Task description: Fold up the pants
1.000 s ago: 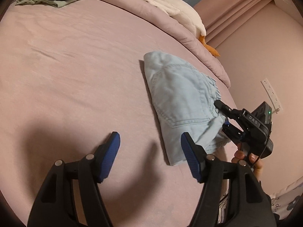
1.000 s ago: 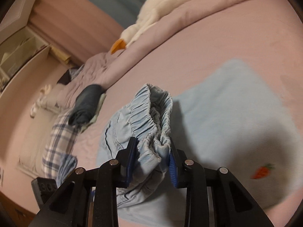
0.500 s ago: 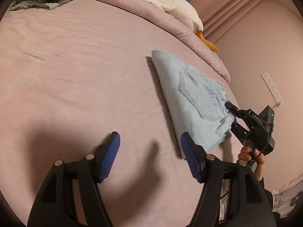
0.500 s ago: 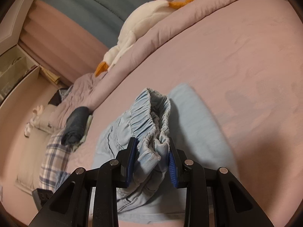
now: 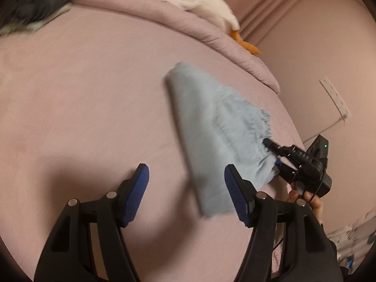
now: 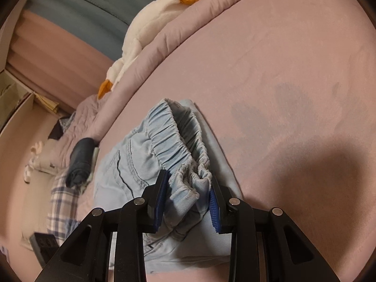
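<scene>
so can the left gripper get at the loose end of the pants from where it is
Probably yes. The left gripper is open, and the free end of the pants lies flat on the bed between its fingers with nothing over it. The right gripper clamps the waistband well aside.

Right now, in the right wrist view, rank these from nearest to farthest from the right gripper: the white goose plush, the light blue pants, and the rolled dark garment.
1. The light blue pants: their elastic waistband is pinched in the right gripper.
2. The rolled dark garment: off to the left, at the edge of the pink bed.
3. The white goose plush: at the top, lying on the rolled duvet.
</scene>
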Motion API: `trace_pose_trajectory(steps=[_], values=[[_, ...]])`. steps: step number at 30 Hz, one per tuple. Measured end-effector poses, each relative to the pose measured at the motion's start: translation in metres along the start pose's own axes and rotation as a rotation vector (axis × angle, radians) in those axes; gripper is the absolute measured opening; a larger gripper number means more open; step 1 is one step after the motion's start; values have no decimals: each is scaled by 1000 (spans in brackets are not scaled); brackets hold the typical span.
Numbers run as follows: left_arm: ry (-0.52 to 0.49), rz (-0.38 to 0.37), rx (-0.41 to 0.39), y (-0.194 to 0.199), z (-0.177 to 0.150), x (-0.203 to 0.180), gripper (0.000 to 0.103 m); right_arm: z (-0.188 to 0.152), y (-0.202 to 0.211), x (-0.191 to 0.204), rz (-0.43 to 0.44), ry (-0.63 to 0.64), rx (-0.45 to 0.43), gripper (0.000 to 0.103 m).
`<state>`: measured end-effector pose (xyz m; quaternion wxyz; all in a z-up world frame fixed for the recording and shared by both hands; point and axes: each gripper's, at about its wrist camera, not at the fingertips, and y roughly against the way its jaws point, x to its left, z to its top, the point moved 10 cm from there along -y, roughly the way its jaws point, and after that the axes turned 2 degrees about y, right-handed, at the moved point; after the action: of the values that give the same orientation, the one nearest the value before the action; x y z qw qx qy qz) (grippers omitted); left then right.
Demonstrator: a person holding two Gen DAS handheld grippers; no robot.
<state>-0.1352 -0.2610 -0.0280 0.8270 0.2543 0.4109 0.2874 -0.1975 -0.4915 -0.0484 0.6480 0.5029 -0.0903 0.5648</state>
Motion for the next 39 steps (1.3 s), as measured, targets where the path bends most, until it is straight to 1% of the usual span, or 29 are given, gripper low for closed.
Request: trace_pose_trajectory(steps=[3, 6, 8, 11, 15, 17, 20, 23, 26, 28, 29, 30, 32, 33, 34, 36, 37, 38, 39], values=[[-59, -22, -11, -16, 18, -21, 66, -1, 0, -1, 2, 10, 0, 31], [-79, 4, -23, -33, 40, -25, 66, -1, 2, -2, 6, 23, -3, 31], [-61, 17, -32, -43, 55, -20, 66, -1, 2, -5, 13, 28, -3, 31], [-48, 89, -42, -58, 75, -2, 64, -1, 3, -6, 36, 24, -3, 31], [-13, 145, -30, -77, 92, 21, 64, -1, 4, -9, 53, 27, -5, 31], [-12, 158, -24, -82, 96, 27, 66, 0, 4, -10, 54, 33, -3, 31], [-24, 200, 37, -101, 90, 36, 66, 1, 4, -12, 59, 34, 1, 31], [-81, 229, 23, -102, 92, 34, 66, 2, 4, -12, 57, 30, 5, 31], [-68, 220, 25, -99, 94, 36, 66, 5, 8, -13, 43, -13, 4, 32], [-45, 205, 18, -92, 94, 38, 65, 7, 17, -11, 7, -15, -23, 35], [-42, 202, 14, -89, 92, 38, 64, 8, 22, -9, -27, 4, -46, 39], [-45, 201, 9, -84, 89, 38, 64, 10, 32, -7, -97, 53, -90, 43], [-65, 200, 1, -75, 82, 33, 64, 13, 46, -2, -194, 124, -145, 49], [-83, 195, -4, -70, 77, 28, 64, 14, 55, 5, -242, 184, -181, 49], [-100, 190, -7, -66, 71, 24, 64, 14, 59, 14, -249, 237, -197, 49], [-136, 187, -12, -60, 60, 15, 64, 8, 60, 36, -252, 359, -201, 49], [-151, 180, -14, -57, 55, 11, 64, 3, 57, 48, -260, 433, -193, 49], [-168, 174, -13, -56, 49, 6, 64, -2, 53, 56, -258, 479, -180, 49], [-195, 182, -12, -53, 41, 2, 64, -10, 46, 65, -256, 536, -153, 48]])
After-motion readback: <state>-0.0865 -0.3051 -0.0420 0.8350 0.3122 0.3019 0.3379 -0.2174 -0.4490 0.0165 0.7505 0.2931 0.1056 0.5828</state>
